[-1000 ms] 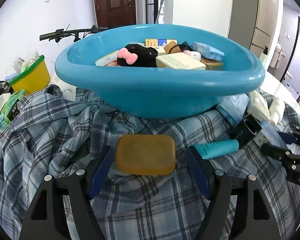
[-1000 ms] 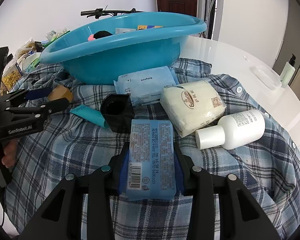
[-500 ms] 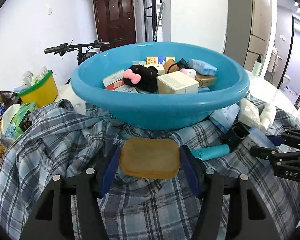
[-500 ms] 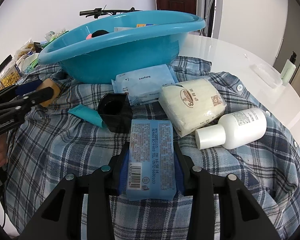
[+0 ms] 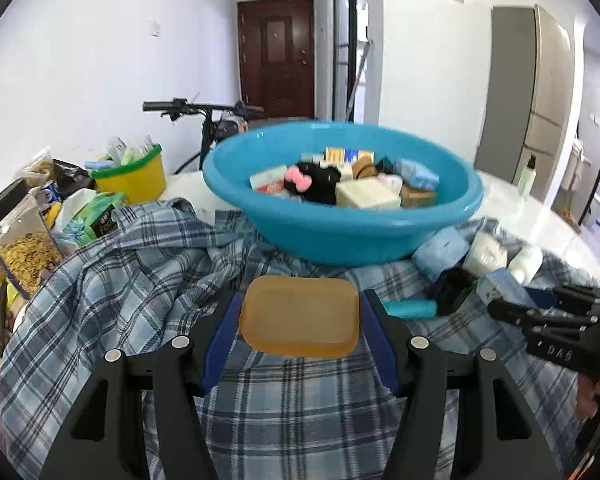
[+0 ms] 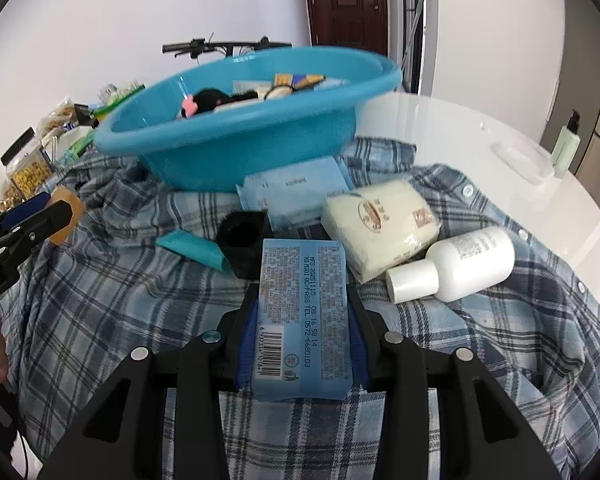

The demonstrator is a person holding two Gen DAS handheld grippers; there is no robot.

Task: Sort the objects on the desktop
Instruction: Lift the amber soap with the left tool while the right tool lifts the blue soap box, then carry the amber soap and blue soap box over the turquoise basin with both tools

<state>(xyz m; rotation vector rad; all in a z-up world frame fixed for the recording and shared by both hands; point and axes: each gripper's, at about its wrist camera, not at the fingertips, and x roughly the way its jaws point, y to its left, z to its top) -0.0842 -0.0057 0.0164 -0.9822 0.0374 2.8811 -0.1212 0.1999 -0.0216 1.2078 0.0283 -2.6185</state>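
Left gripper clamps soap, right gripper clamps barcoded blue pack, basin beyond, shirt covering table's near edge.

"TEL:0572-6680103" and a barcode on the light-blue wipes pack; other print illegible.

Left tool: black angular frame, blue finger pads, round silver screws. Right tool: same build; white lettering on its side.

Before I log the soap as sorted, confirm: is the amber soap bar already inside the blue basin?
No: the amber soap bar sits between the pads of the left gripper, in front of the blue basin, not inside it.
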